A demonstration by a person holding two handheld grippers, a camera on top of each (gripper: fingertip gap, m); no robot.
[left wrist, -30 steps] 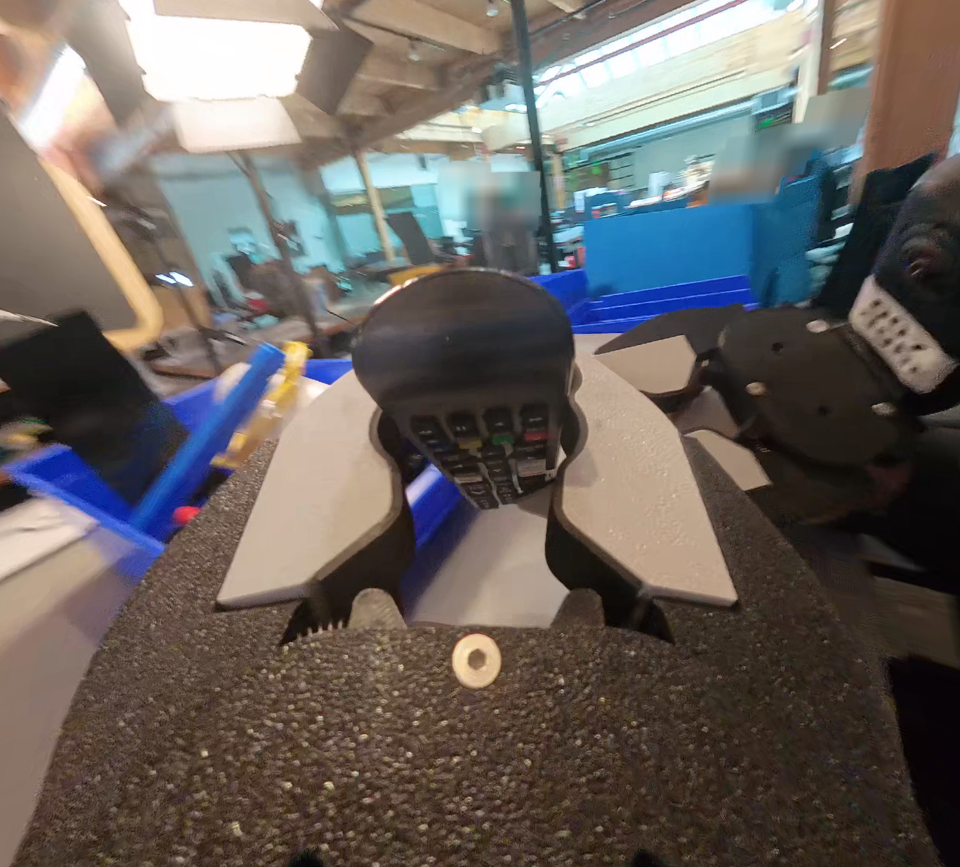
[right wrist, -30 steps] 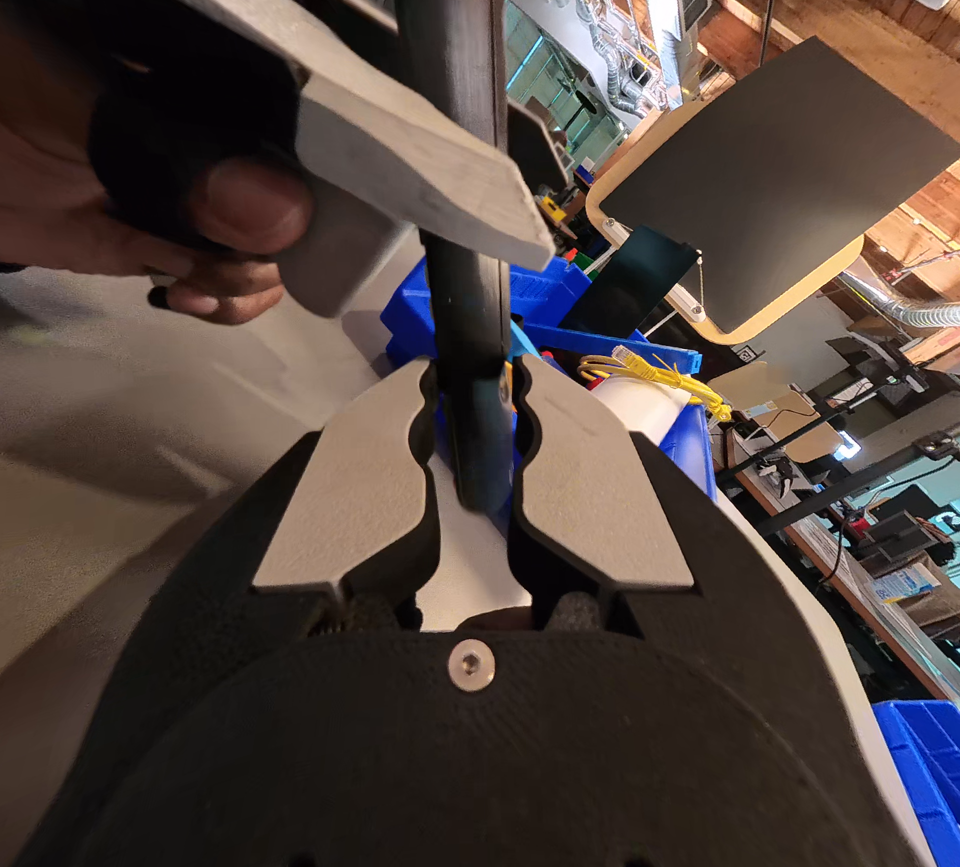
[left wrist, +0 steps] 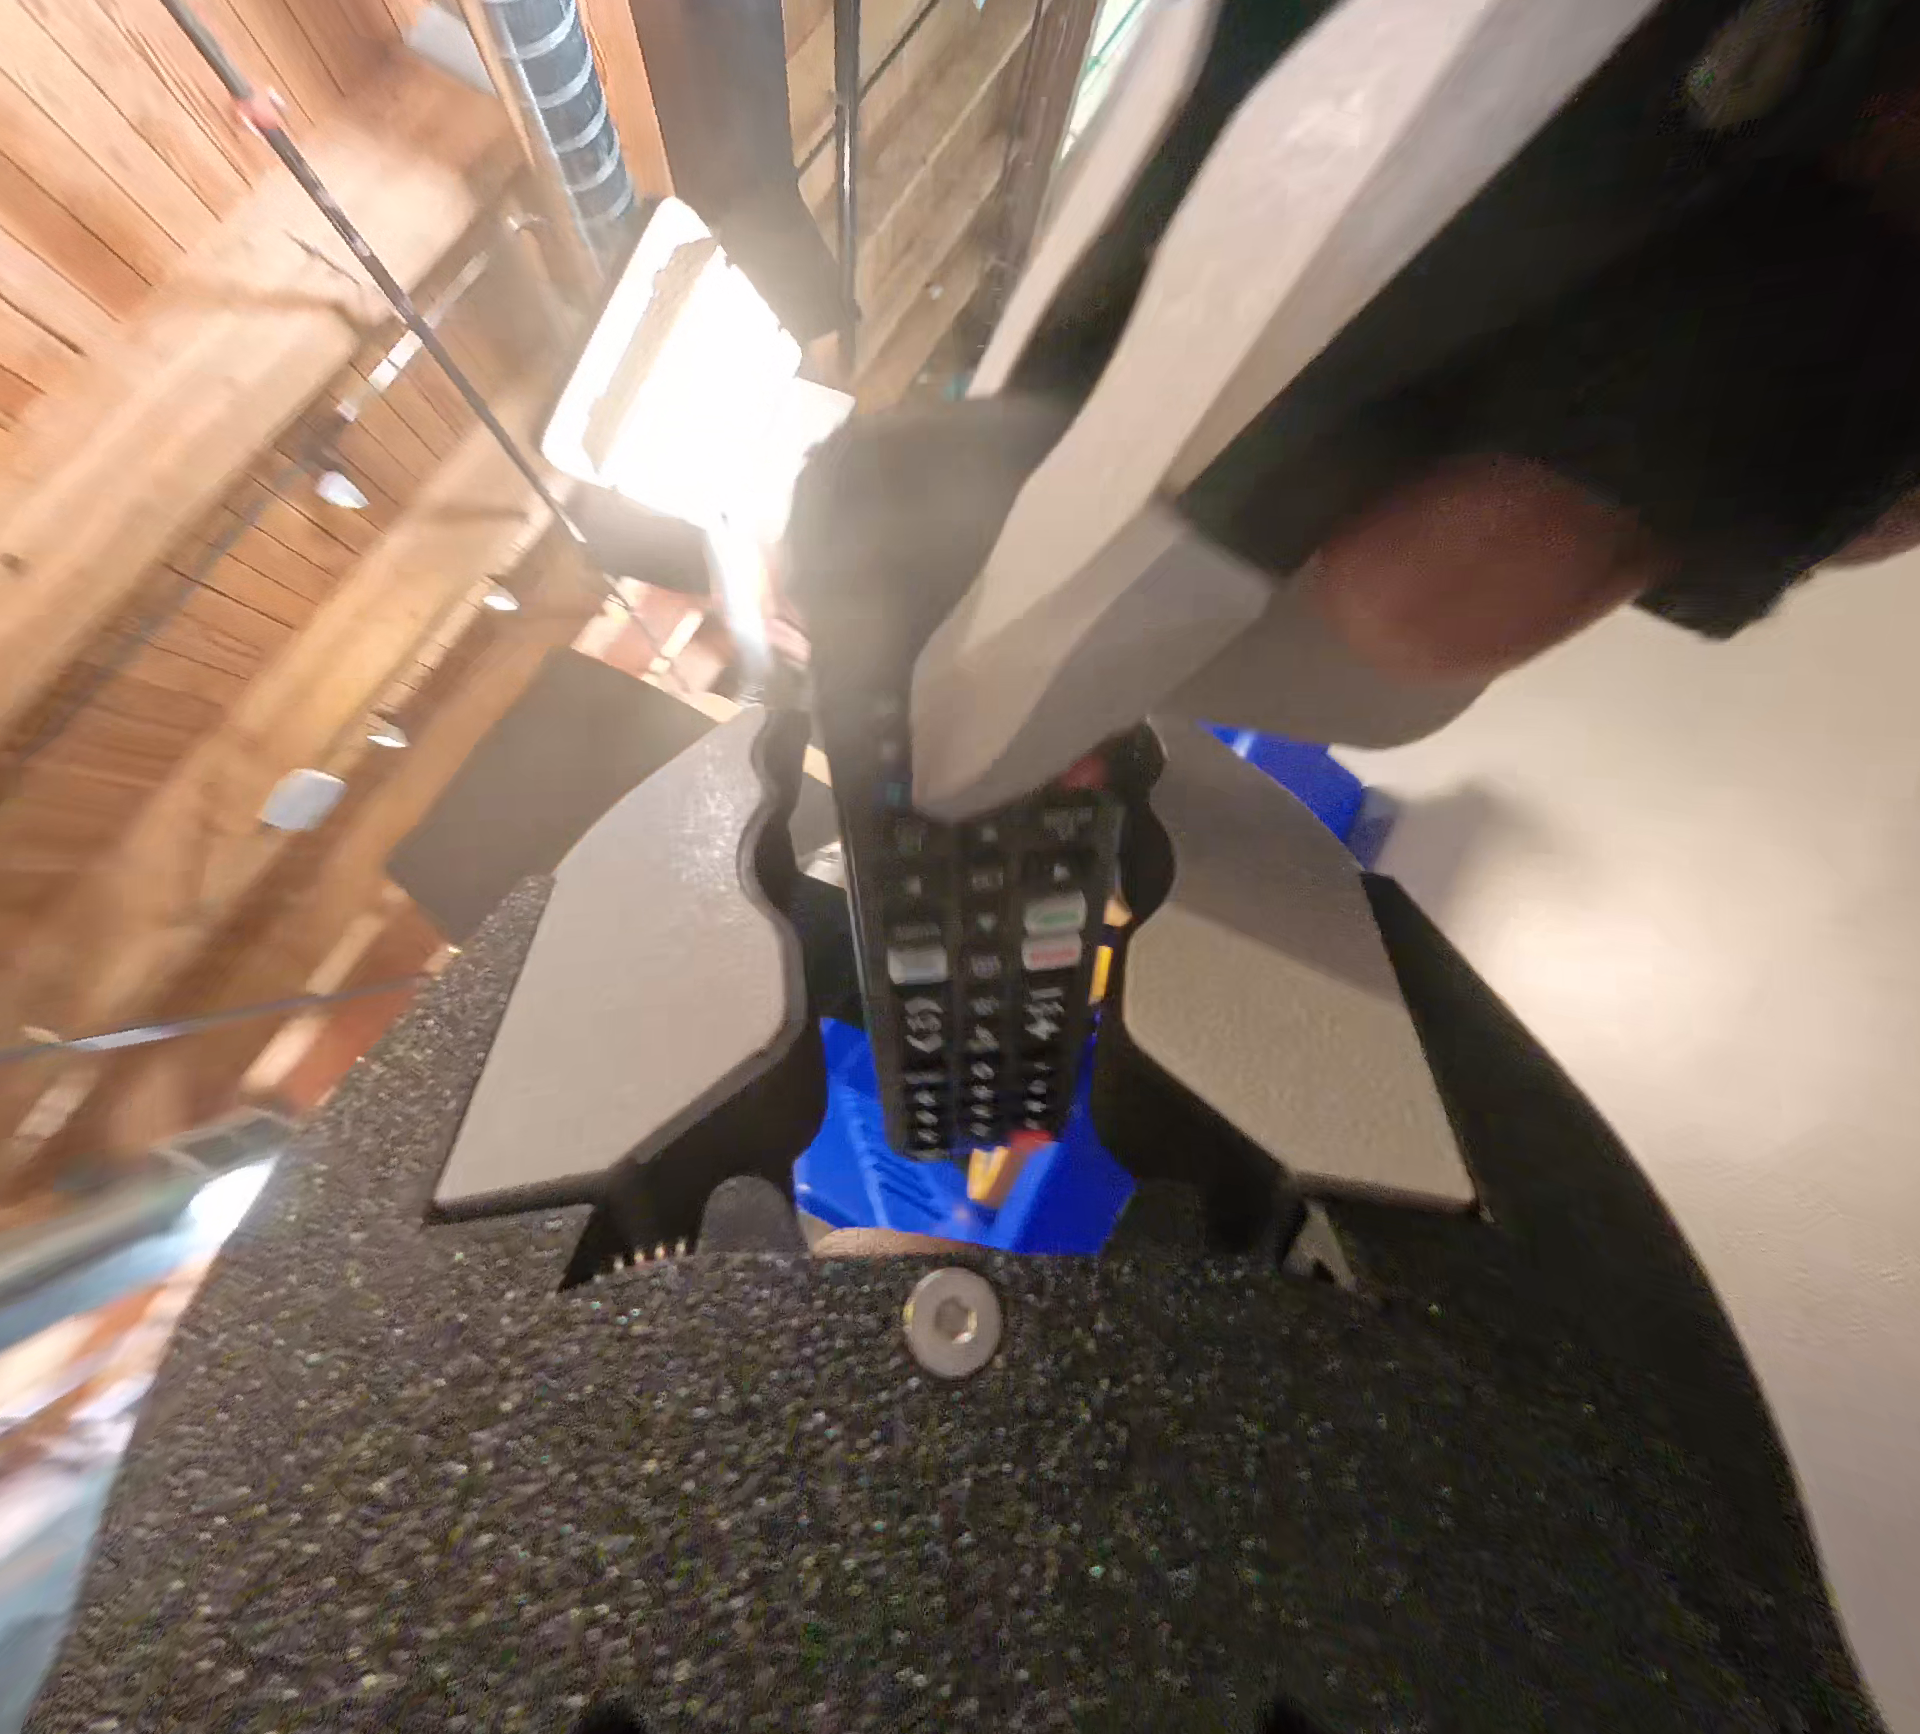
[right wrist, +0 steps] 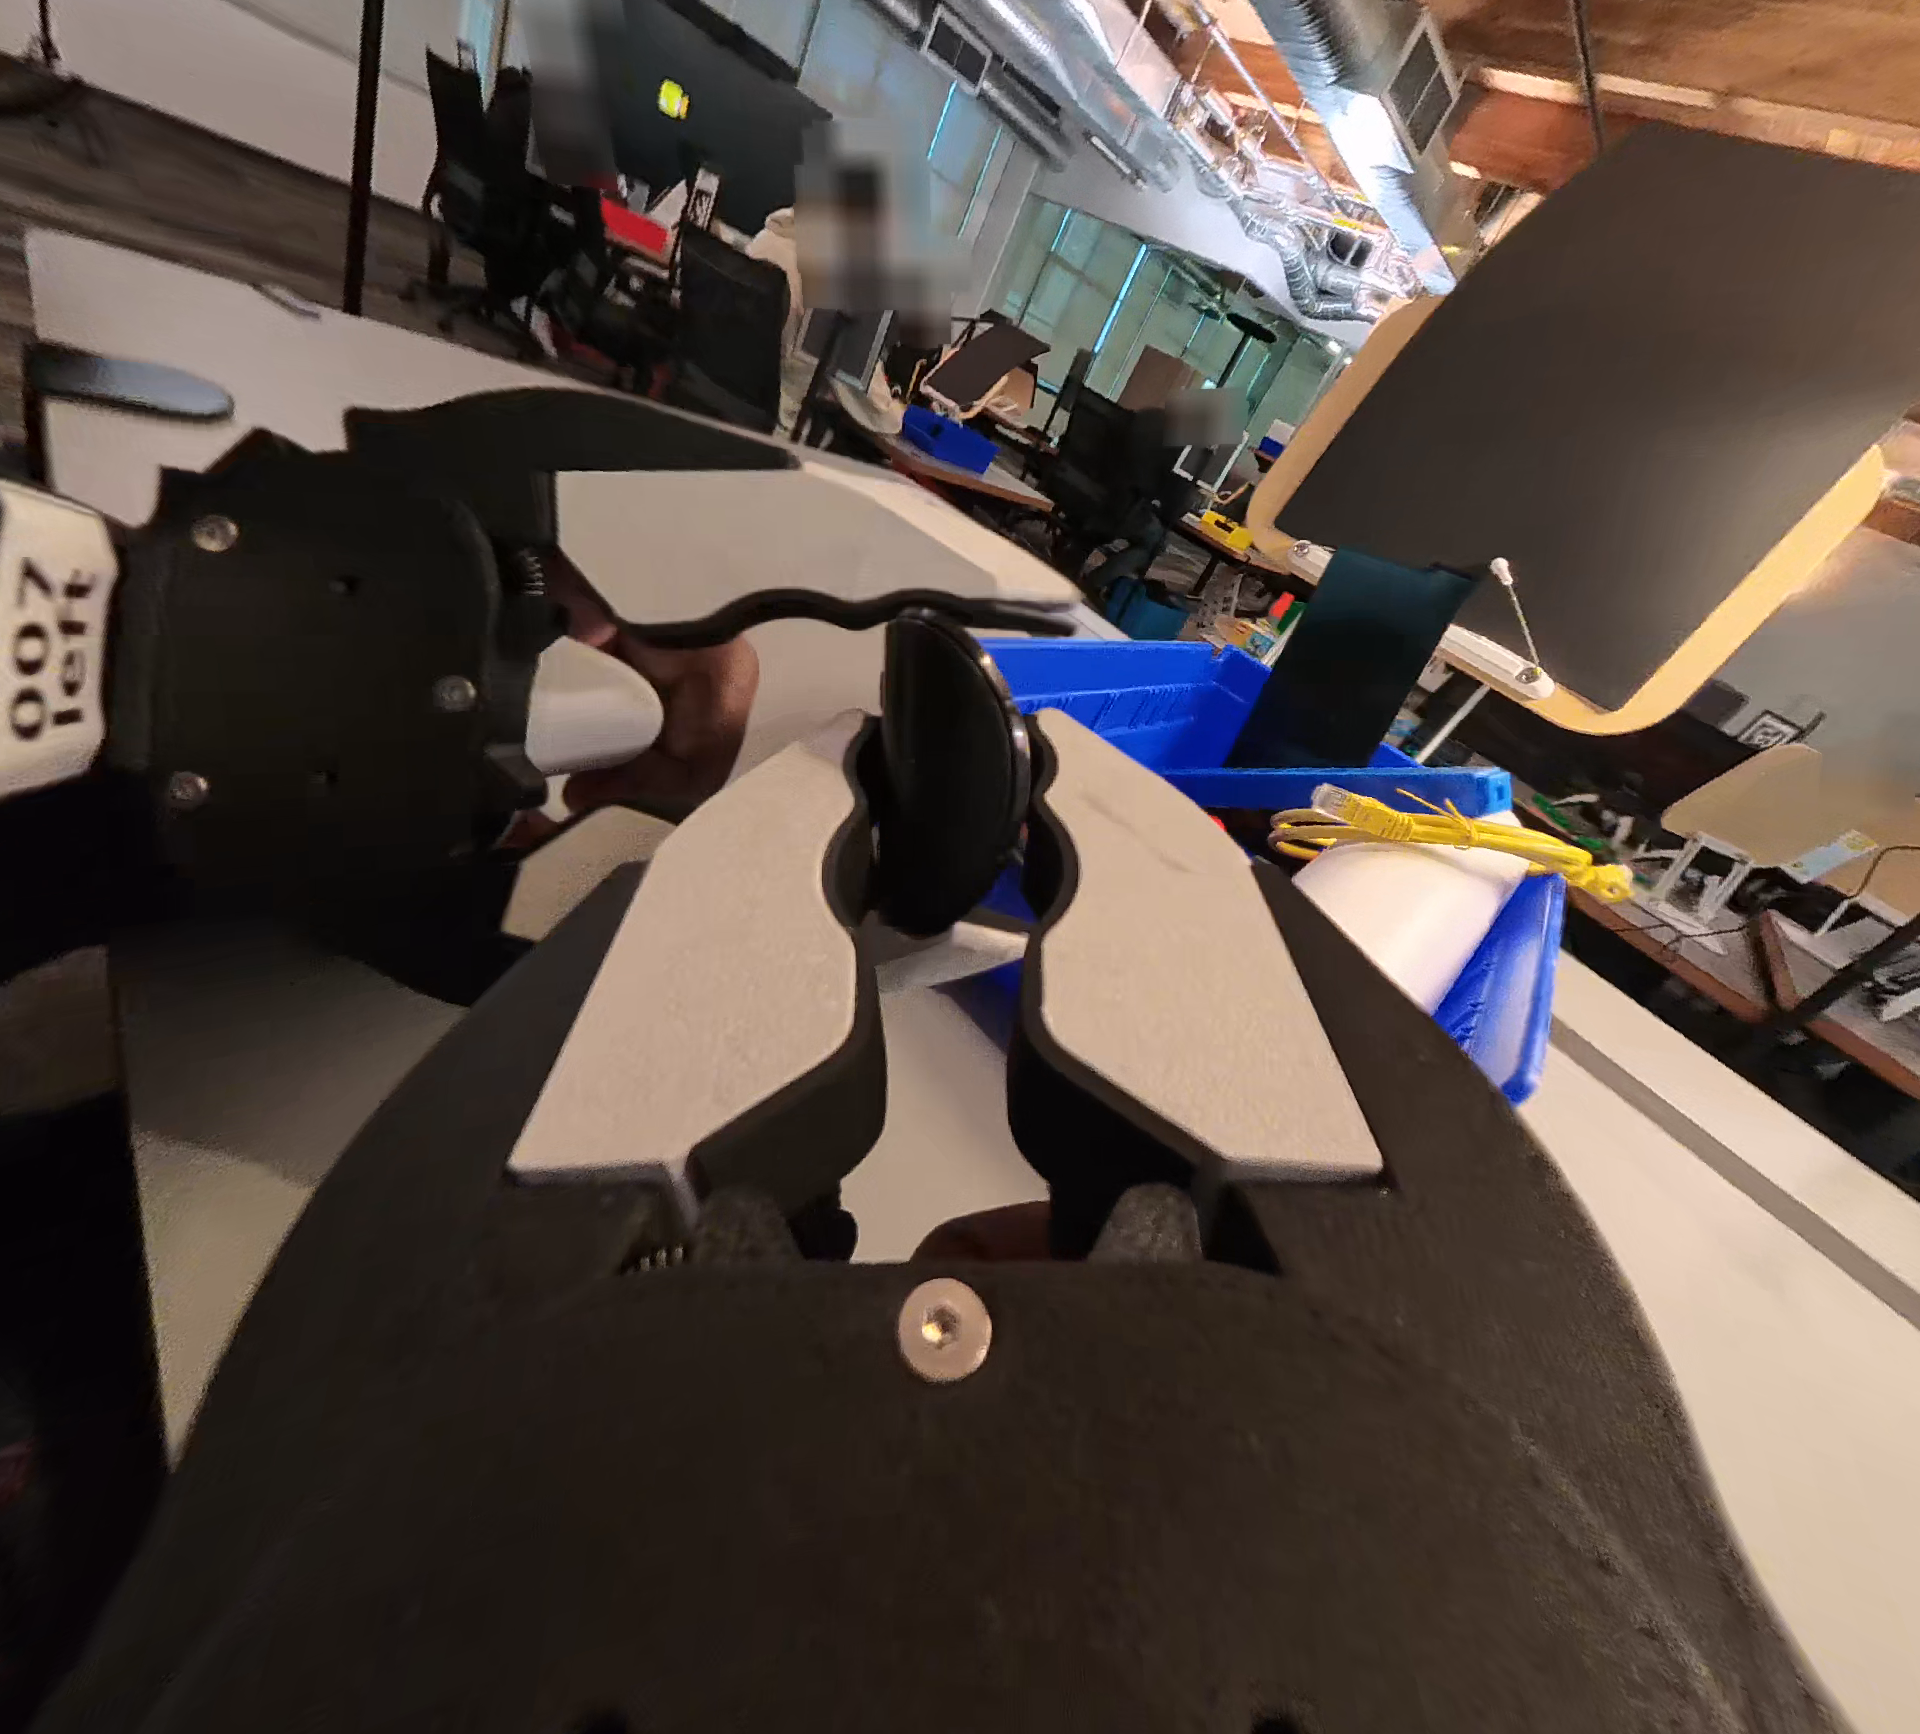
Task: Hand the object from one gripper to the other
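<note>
Left wrist view. Left of frame: wooden ceiling boards, one ribbed duct (left wrist: 540, 22), one bright light panel (left wrist: 675, 375). Centre: left claw (left wrist: 966, 811) spread wide, one grey finger either side of the remote control (left wrist: 977, 988), narrow gap on each side, no grip. Keypad face toward the camera, blurred. Upper right: right claw (left wrist: 935, 624) reaching down, pinching the remote's top end and covering part of the keypad; one thumb (left wrist: 1455, 572) just behind it. Right edge: pale worktop (left wrist: 1662, 957).

Right wrist view. Left: left claw seen side-on, both fingers apart, a hand (right wrist: 675, 718) behind it. Centre: right claw pressed onto the remote, edge-on here, held above the worktop. Right of it: blue bins (right wrist: 1496, 988), at least two, exact count unclear; in the nearest, one white roll (right wrist: 1392, 915) with one yellow cable coil (right wrist: 1434, 827) on top. Upper right: one dark panel with pale wooden rim (right wrist: 1610, 437).
</note>
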